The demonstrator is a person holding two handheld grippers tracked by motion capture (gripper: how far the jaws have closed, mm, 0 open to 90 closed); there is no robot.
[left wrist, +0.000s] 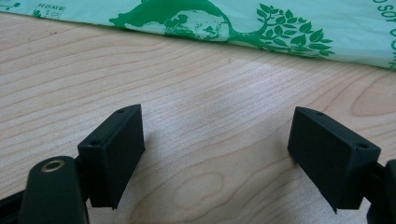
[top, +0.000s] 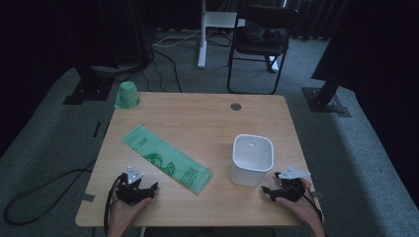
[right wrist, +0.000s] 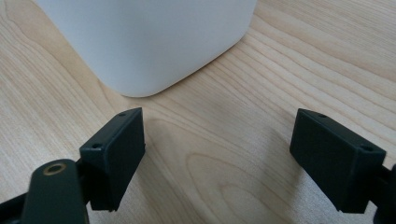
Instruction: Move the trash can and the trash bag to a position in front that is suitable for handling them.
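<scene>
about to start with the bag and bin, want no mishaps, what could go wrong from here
1. The flat green printed plastic bag lies flush on the wooden table; the open left hand-held gripper may slide over it rather than pinch it.
2. The empty white square plastic bin looks light and could tip or skid if the open right hand-held gripper nudges it.

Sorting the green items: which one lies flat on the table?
The green bag, spread flat diagonally near the left gripper. The green roll stands upright at the table's far left corner.
</scene>
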